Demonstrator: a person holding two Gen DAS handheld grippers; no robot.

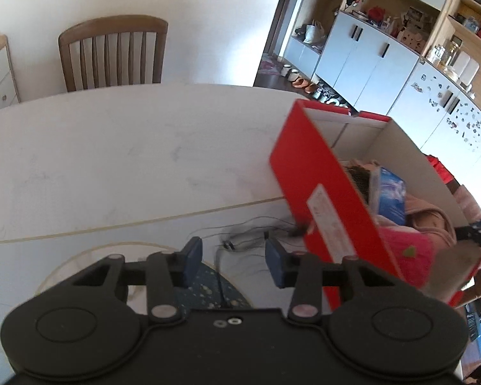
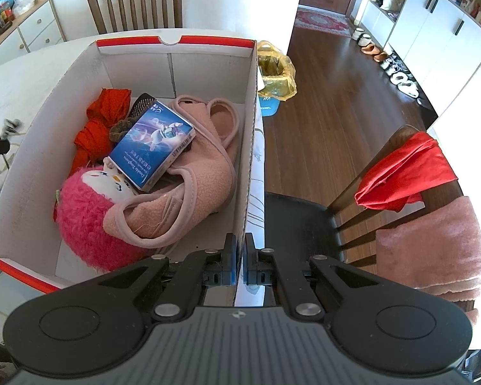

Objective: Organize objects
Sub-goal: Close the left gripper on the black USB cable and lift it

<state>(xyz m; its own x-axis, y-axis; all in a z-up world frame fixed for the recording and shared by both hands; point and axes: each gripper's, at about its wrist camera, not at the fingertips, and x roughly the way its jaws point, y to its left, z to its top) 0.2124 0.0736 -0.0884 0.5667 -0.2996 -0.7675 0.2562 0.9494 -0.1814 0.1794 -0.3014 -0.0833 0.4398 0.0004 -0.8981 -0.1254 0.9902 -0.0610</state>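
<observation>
A red shoe box (image 1: 320, 173) stands on the white table (image 1: 112, 160) to the right of my left gripper (image 1: 234, 256). That gripper is open over the table with nothing between its blue pads. Thin tangled black wire (image 1: 256, 234) lies just past its fingertips. My right gripper (image 2: 243, 256) is shut on the box's near right wall (image 2: 250, 166). Inside the box lie a blue carton (image 2: 152, 146), a pink fleece garment (image 2: 189, 192), a bright pink plush toy (image 2: 86, 218) and a red cloth (image 2: 96, 128).
A wooden chair (image 1: 112, 54) stands behind the table. Right of the box another chair (image 2: 304, 224) carries a red cloth (image 2: 400, 173) and a pink towel (image 2: 429, 250). A bin with a yellow bag (image 2: 277, 73) sits on the wood floor. A dark blue patterned mat (image 1: 208, 288) lies under my left gripper.
</observation>
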